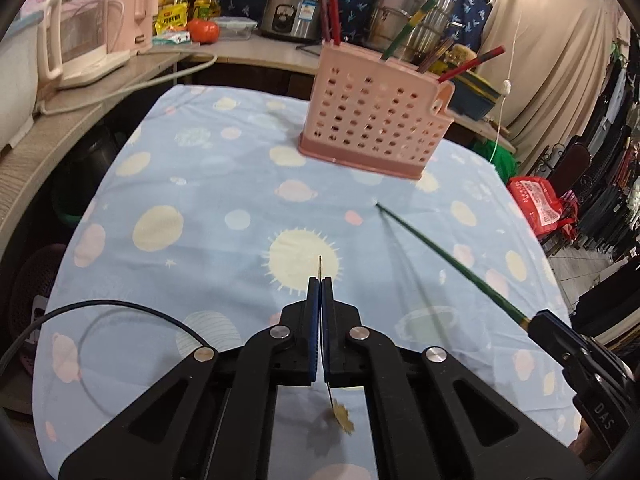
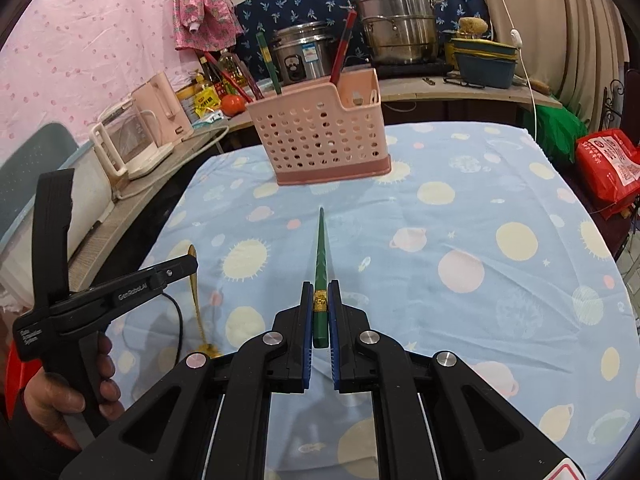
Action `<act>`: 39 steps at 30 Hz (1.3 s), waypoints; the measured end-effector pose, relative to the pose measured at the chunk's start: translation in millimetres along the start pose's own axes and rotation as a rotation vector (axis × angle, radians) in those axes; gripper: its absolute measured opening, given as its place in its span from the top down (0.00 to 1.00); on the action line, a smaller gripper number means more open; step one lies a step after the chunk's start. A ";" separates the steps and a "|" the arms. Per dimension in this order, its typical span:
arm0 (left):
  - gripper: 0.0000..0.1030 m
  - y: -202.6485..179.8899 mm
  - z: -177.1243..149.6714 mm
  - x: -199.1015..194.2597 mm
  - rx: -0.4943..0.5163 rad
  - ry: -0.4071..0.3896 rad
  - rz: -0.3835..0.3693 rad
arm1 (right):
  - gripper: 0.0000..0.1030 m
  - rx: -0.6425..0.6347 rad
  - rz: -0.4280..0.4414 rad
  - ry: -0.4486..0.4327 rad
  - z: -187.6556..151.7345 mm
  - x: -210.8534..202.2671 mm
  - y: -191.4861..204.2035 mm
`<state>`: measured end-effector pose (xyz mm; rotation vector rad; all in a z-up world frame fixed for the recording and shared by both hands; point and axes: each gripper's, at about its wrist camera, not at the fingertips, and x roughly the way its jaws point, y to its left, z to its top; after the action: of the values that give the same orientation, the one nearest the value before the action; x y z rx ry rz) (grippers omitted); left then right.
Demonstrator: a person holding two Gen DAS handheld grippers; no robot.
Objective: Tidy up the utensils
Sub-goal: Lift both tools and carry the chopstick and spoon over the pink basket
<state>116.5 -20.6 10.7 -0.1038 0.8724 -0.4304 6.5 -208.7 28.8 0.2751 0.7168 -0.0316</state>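
Note:
My left gripper (image 1: 320, 280) is shut on a thin gold spoon (image 1: 342, 420) held edge-on above the blue planet-print tablecloth (image 1: 200, 208); its flower-shaped end hangs below the jaws. The right wrist view shows that gold spoon (image 2: 198, 308) upright in the left gripper (image 2: 192, 264), a hand on the grip. My right gripper (image 2: 320, 286) is shut on a green chopstick (image 2: 320, 248) near its gold band, tip pointing at the pink perforated utensil holder (image 2: 320, 140). The holder (image 1: 372, 120) stands at the table's far side with red and green chopsticks in it.
A black cable (image 1: 80, 312) lies on the cloth at the near left. A counter behind carries a pink kettle (image 2: 136, 140), a rice cooker (image 2: 304, 52), a steel pot (image 2: 394, 20) and blue tubs (image 2: 484, 64). A red bag (image 2: 608, 168) sits right of the table.

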 end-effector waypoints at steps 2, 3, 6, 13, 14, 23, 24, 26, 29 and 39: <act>0.99 -5.4 3.6 -9.5 0.004 -0.021 -0.011 | 0.93 -0.003 0.003 -0.021 6.4 -6.6 0.7; 0.99 -9.3 6.5 -15.7 0.009 -0.035 -0.018 | 0.93 -0.005 0.004 -0.032 9.7 -9.6 1.2; 0.99 -18.1 13.9 -29.7 0.018 -0.066 -0.037 | 0.93 -0.008 0.008 -0.069 22.9 -19.1 2.9; 0.99 -42.3 44.2 -61.0 0.068 -0.154 -0.077 | 0.93 0.005 0.012 -0.165 65.5 -39.5 0.8; 0.99 -46.0 49.2 -64.1 0.076 -0.166 -0.081 | 0.93 0.004 0.010 -0.182 74.2 -42.3 -0.2; 0.99 -70.4 103.4 -81.8 0.129 -0.266 -0.087 | 0.93 -0.011 0.017 -0.306 144.4 -53.9 -3.7; 0.99 -71.2 109.4 -81.8 0.132 -0.274 -0.083 | 0.94 -0.014 0.016 -0.321 151.7 -54.6 -3.3; 0.99 -71.9 121.3 -81.7 0.134 -0.287 -0.073 | 0.94 -0.013 0.019 -0.348 165.8 -56.7 -3.1; 0.99 -71.8 136.7 -80.3 0.137 -0.301 -0.059 | 0.94 -0.006 0.036 -0.387 188.6 -57.6 -2.1; 0.99 -69.7 174.2 -68.1 0.143 -0.319 -0.021 | 0.94 -0.026 0.045 -0.494 250.0 -52.9 10.4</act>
<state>188.1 -71.1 190.0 -0.0477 0.5260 -0.4798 128.9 -267.0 245.7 0.2452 0.2197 -0.0457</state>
